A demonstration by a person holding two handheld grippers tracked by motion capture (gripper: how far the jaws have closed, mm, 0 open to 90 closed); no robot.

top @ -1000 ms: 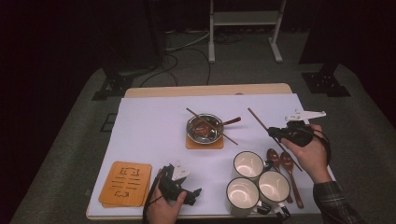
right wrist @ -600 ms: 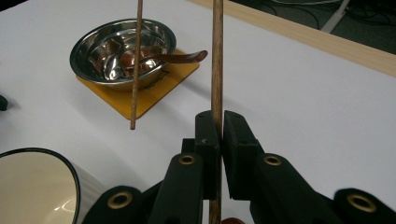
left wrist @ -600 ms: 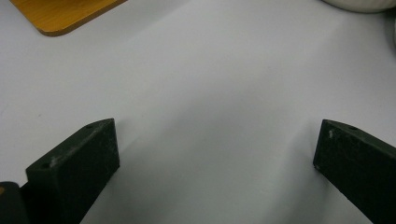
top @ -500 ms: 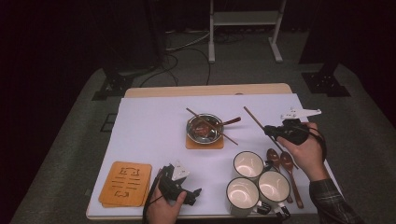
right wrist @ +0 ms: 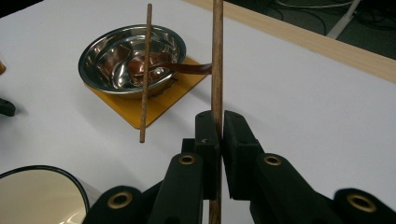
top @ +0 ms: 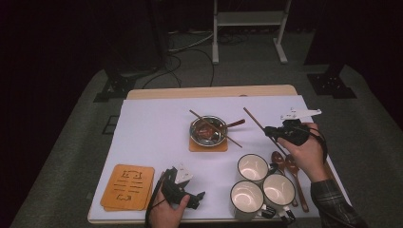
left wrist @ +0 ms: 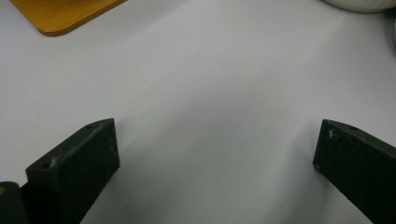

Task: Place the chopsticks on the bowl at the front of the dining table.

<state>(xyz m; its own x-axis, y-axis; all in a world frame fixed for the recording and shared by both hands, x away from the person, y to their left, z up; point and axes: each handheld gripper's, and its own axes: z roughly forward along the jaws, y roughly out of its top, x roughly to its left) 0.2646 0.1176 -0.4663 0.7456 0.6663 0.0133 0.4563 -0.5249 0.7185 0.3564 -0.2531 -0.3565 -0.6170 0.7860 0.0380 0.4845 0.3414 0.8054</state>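
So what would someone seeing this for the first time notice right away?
Probably the right hand-held gripper, shut on a wooden chopstick above the white table. Beyond it, at the table's middle, a steel bowl sits on an orange coaster with a second chopstick across its rim. Three white mugs cluster at the near right.

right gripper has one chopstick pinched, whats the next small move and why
Probably carry the chopstick toward the steel bowl and lay it across the rim beside the other chopstick resting there. The right gripper is shut on it, lifted off the table, and pointing that way. The left gripper rests open, apart from it.
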